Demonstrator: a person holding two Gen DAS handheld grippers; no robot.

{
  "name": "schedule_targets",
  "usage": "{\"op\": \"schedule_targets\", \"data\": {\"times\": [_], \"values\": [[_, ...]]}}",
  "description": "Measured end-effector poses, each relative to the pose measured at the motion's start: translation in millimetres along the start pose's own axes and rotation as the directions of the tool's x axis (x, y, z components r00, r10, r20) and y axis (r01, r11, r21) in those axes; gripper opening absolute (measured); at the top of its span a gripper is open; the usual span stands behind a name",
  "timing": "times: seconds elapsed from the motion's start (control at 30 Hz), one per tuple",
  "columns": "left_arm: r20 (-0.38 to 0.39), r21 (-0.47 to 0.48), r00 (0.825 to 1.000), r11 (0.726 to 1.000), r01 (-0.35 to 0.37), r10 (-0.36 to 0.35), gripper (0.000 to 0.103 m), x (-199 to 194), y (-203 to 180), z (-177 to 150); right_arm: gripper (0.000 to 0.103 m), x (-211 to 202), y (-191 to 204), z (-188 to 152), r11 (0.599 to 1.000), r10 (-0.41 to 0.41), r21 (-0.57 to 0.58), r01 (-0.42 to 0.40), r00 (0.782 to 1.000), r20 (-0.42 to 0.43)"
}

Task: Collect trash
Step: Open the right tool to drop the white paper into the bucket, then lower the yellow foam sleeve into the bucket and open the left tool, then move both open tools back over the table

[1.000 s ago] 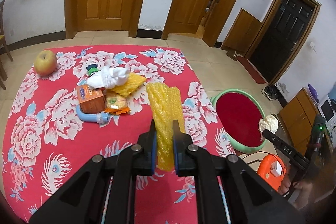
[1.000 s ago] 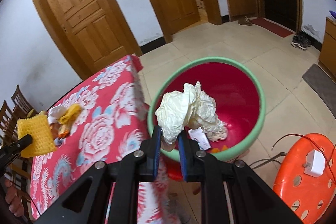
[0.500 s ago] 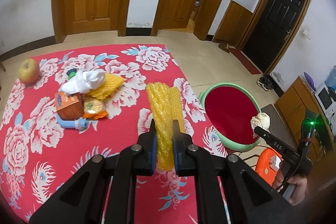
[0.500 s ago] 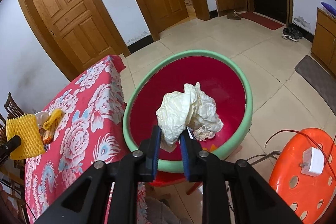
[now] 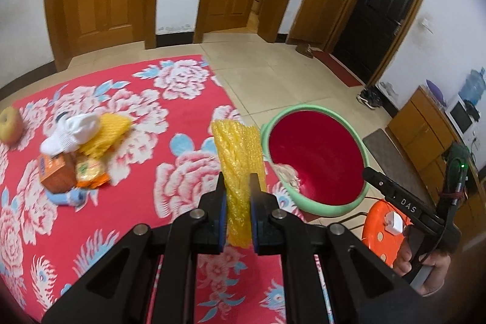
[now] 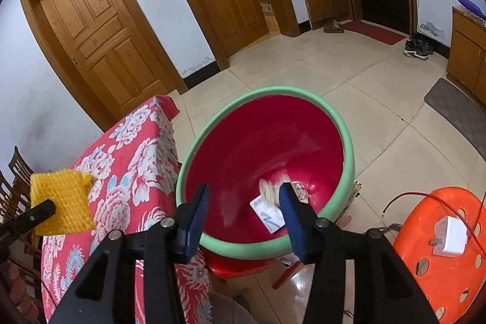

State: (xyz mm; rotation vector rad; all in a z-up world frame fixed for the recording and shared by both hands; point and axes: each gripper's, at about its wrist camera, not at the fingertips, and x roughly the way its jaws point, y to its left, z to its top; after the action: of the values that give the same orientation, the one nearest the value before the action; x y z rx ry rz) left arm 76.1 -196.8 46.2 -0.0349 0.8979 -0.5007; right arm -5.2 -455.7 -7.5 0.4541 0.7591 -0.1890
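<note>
My left gripper (image 5: 237, 187) is shut on a yellow foam net (image 5: 238, 160) and holds it above the table's right edge; the net also shows in the right wrist view (image 6: 62, 201). My right gripper (image 6: 244, 204) is open and empty above a red basin with a green rim (image 6: 349, 148). A crumpled white paper ball (image 6: 270, 187), blurred, lies in the basin beside a small card (image 6: 268, 216). The basin (image 5: 316, 160) stands right of the table. On the table lie a white sock (image 5: 71, 131), another yellow net (image 5: 106, 132), an orange box (image 5: 54, 172) and a snack packet (image 5: 89, 172).
The table has a red floral cloth (image 5: 152, 172). An apple (image 5: 10, 125) sits at its far left. An orange stool (image 6: 446, 245) with a white charger (image 6: 449, 236) stands right of the basin. Wooden doors and cabinets line the room.
My right gripper has opened and the white paper ball has dropped into the basin. My left gripper has carried the yellow net rightward, closer to the basin.
</note>
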Motion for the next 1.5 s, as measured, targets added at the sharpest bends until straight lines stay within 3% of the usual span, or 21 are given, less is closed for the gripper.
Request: {"op": "schedule_targets", "data": {"times": [0.27, 0.6, 0.63, 0.7, 0.77, 0.97, 1.07, 1.5], "values": [[-0.032, 0.062, 0.998, 0.997, 0.052, -0.051, 0.011, 29, -33, 5, 0.052, -14, 0, 3, 0.999, 0.034, 0.011, -0.034, 0.999, 0.023], [-0.092, 0.134, 0.989, 0.983, 0.126, -0.114, 0.012, 84, -80, 9, 0.058, -34, -12, -3, 0.998, 0.003, 0.063, -0.008, 0.996, 0.087], [-0.098, 0.141, 0.989, 0.982, 0.124, -0.111, 0.013, 88, -84, 8, 0.058, -35, -14, -3, 0.998, 0.002, 0.067, -0.008, 0.996, 0.088], [-0.115, 0.148, 0.987, 0.981, 0.128, -0.111, 0.033, 96, -90, 8, 0.058, -34, -19, -3, 0.997, 0.001, 0.079, -0.008, 0.996, 0.084], [-0.118, 0.152, 0.987, 0.98, 0.127, -0.11, 0.045, 99, -94, 6, 0.058, -33, -24, -2, 0.996, -0.008, 0.088, 0.0, 0.997, 0.082], [-0.103, 0.151, 0.992, 0.984, 0.093, -0.078, 0.05, 93, -93, 3, 0.058, -30, -31, -4, 0.994, -0.005, 0.11, -0.004, 0.997, 0.078], [-0.088, 0.13, 0.994, 0.989, 0.07, -0.059, 0.058, 88, -85, 3, 0.058, -29, -30, -6, 0.994, 0.003, 0.112, -0.011, 0.997, 0.075], [-0.02, 0.051, 1.0, 0.999, 0.004, -0.003, 0.06, 38, -41, -4, 0.058, -34, -9, -18, 0.993, 0.059, 0.102, -0.065, 0.997, 0.057]]}}
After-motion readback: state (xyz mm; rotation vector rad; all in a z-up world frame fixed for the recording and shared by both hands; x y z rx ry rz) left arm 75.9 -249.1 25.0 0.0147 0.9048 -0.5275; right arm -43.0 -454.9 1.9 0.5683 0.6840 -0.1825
